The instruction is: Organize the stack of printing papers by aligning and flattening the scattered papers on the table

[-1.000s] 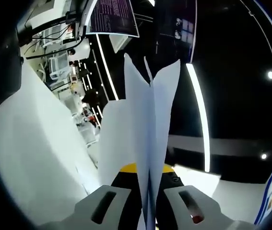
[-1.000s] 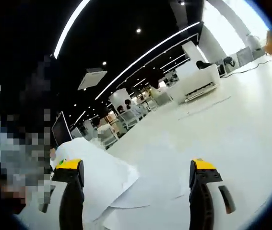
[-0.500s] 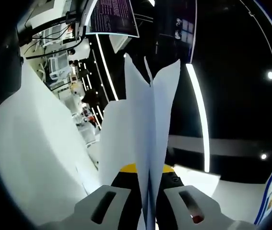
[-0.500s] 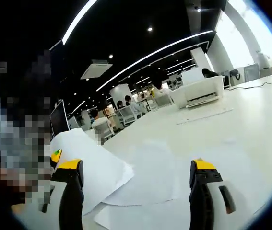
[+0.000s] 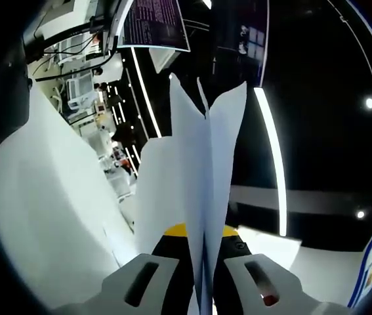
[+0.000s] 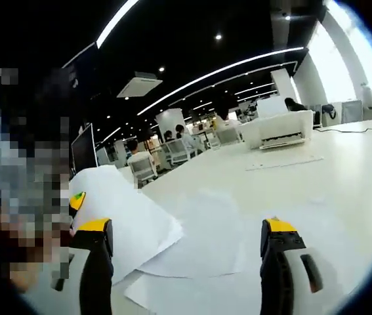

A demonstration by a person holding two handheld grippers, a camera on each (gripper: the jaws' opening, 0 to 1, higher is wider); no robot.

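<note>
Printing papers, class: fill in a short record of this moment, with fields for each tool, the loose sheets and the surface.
left tool: shut on held papers, sheets standing up between the jaws
right tool: open, nothing between the jaws
loose sheets: lying overlapped and askew on the table
table: white
lifted sheet: raised at left of the right gripper view

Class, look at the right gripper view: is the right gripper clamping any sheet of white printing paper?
No: the right gripper stands open, jaws wide apart, above loose white paper sheets on the white table.

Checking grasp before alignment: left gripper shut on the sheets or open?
Shut: left gripper jaws close together, white paper sheets pinched between them, standing up.
</note>
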